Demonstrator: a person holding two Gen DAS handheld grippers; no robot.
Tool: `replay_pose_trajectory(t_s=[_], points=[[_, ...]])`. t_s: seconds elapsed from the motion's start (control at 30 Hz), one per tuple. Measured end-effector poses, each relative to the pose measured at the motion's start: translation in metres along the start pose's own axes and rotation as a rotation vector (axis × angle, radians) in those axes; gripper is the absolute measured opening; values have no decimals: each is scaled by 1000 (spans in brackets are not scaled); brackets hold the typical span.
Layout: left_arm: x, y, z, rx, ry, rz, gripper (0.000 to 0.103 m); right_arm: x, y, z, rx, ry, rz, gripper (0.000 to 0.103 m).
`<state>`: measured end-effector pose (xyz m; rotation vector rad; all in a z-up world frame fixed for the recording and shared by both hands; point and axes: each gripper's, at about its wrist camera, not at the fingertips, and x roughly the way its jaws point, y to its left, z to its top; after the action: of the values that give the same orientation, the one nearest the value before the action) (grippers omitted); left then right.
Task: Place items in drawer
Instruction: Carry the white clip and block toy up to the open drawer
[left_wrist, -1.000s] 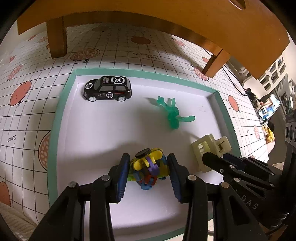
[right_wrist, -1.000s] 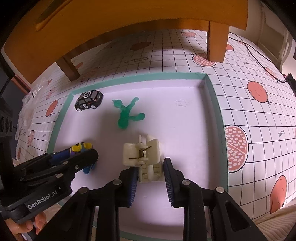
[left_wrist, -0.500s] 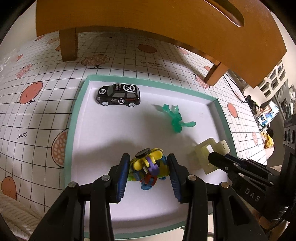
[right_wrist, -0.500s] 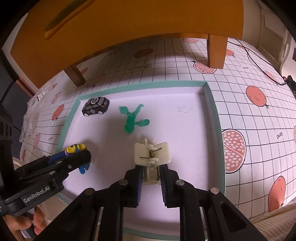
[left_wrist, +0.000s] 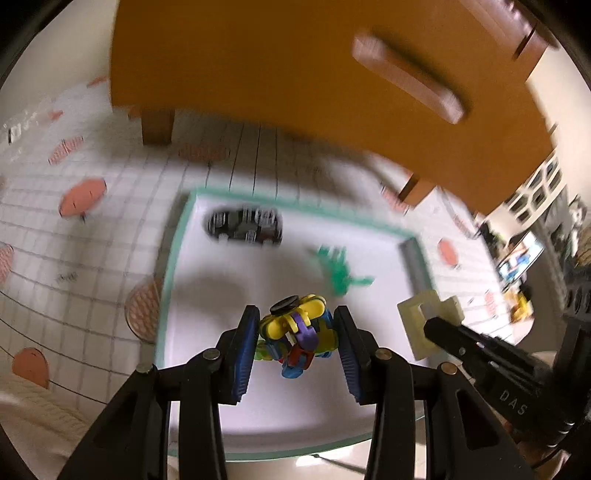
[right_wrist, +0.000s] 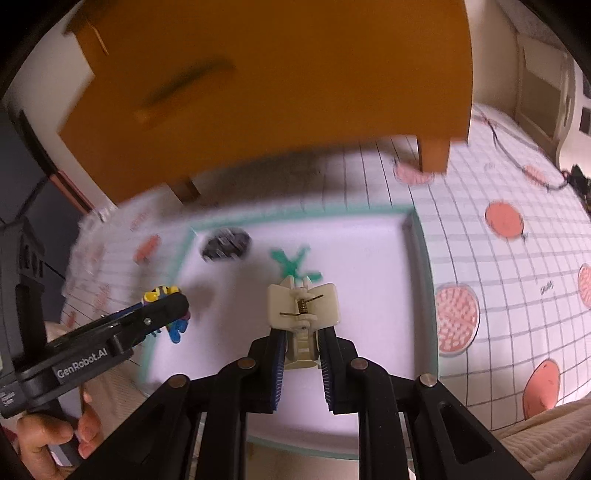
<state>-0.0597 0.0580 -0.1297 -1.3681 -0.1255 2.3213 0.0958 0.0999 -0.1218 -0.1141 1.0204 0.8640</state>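
Both grippers have just lifted up from the tray, the left gripper clamped on the toy and the right gripper clamped on the clip, so both things can go to the drawer ahead, above the jaws.

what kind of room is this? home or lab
Likely a home, probably a bedroom or living room. An orange wooden drawer unit stands on a fruit-print grid mat, white panelled doors sit behind, and toys lie in a green-rimmed tray.
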Motion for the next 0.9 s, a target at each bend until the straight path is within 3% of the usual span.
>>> replay_pose_trajectory(t_s=[0.43,0.6,0.9], points=[[-125,-36,67,78,-334,-103,43,-114,49,68,-77,-313,117,18],[-155,-49,100,121,-418,-114,43,-140,59,98,-105,-389,115,18],[-180,-70,154,178,-490,-104,43,-162,72,154,-146,-459,72,18]])
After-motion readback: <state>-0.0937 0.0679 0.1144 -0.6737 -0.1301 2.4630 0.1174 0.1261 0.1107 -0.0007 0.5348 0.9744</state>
